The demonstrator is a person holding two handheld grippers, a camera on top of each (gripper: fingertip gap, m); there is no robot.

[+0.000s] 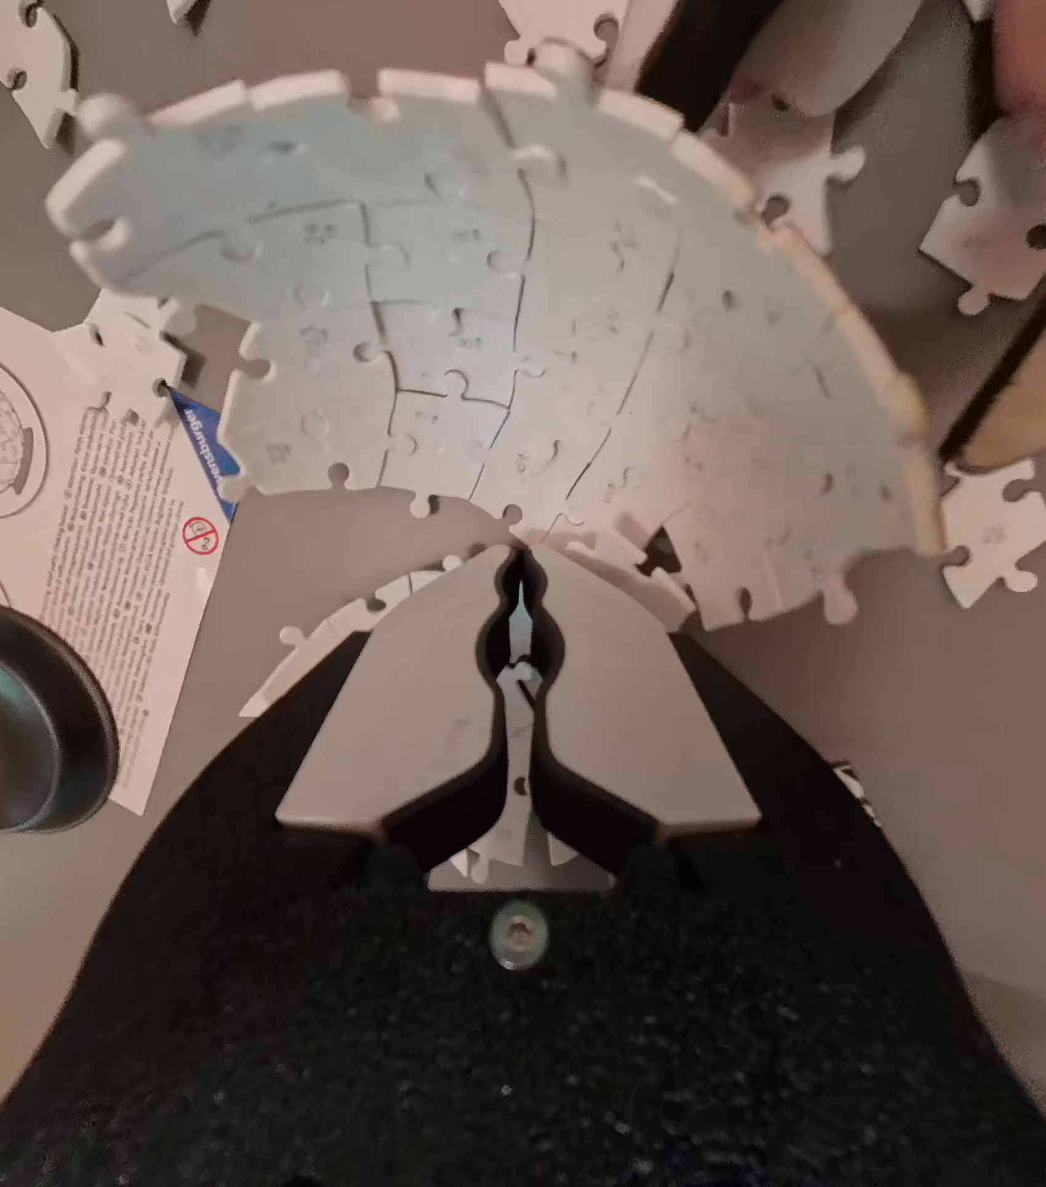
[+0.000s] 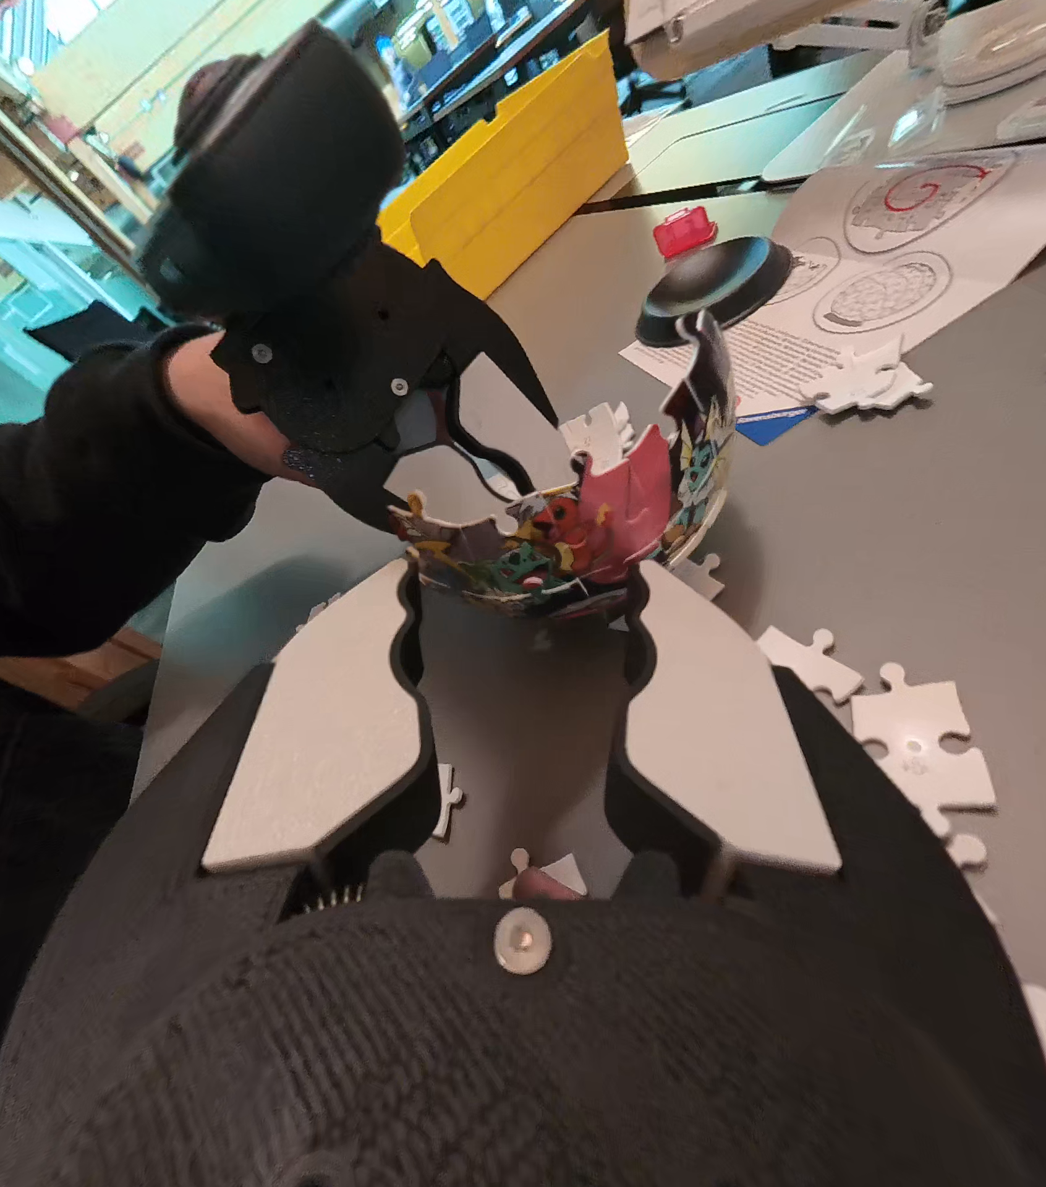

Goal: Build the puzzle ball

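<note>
The partly built puzzle ball (image 1: 507, 289) is a bowl-shaped shell, and the left wrist view shows its pale inner side. My left gripper (image 1: 520, 562) is shut on the shell's near rim, with the rim's edge showing between the fingers. In the right wrist view the shell (image 2: 578, 546) shows its colourful cartoon outside and is held a little above the grey table. The left gripper (image 2: 523, 491) clamps its far rim. My right gripper (image 2: 527, 578) is open and empty, its tips just short of the shell's near side.
Loose white pieces (image 2: 918, 751) lie on the grey table (image 2: 893, 546) to the right and around the shell (image 1: 989, 539). A black stand (image 2: 713, 282), an instruction sheet (image 2: 893, 270), a red-capped bottle (image 2: 684, 231) and a yellow bin (image 2: 507, 173) sit beyond. Tip to tip, the grippers are about 8 cm apart. My left gripper is the nearer one to the red-capped bottle (image 2: 684, 231): about 25 cm, against 30 cm.
</note>
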